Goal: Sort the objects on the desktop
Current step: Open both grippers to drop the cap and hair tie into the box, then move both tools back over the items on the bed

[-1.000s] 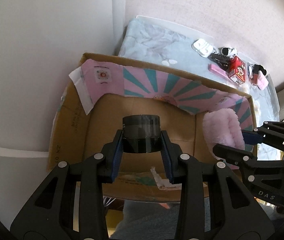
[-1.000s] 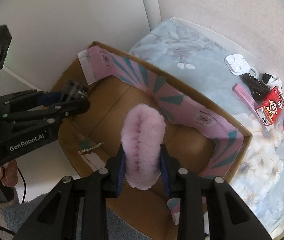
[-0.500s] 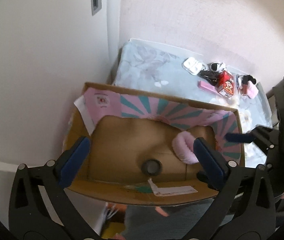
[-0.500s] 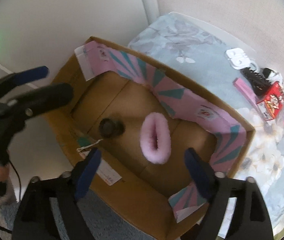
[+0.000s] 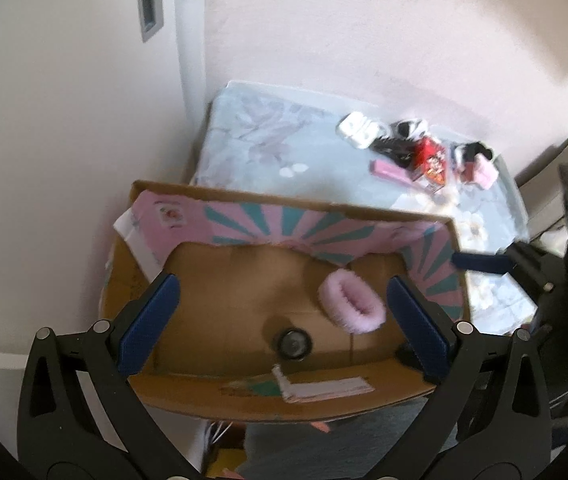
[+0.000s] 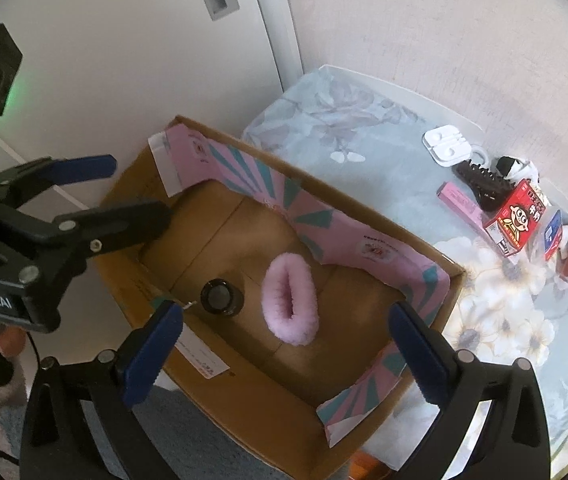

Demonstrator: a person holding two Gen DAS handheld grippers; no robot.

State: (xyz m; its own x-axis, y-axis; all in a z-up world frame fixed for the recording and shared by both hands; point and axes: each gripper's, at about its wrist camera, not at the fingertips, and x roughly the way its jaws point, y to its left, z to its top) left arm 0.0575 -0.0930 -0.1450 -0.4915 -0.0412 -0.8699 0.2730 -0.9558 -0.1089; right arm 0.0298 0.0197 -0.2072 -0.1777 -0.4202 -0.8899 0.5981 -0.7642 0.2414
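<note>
A cardboard box (image 6: 284,364) is seen beside the near edge of a table (image 6: 364,128) covered with a pale flowered cloth. Its inner flaps are printed with pink and teal rays. On the box floor a pink fluffy ring (image 6: 291,299) lies near the middle, and a small dark jar (image 6: 219,297) stands upright just beside it, toward the near wall; the two are not touching.

Both grippers are held above the box with nothing between their blue pads. The left gripper (image 5: 284,322) is spread wide, and the right gripper (image 6: 284,344) is spread wide as well. In the right wrist view the left gripper's body is marked "enRobot.AI", partly cut off.

Toward the far right corner of the table a cluster of small things is gathered: a white case (image 6: 446,146), a black comb (image 6: 484,188), a pink bar (image 6: 462,204), and a red carton (image 6: 518,220) printed with a cartoon face and characters too small to be read. A white shipping label (image 5: 330,390) is stuck on the near wall of the box; its print cannot be read.
</note>
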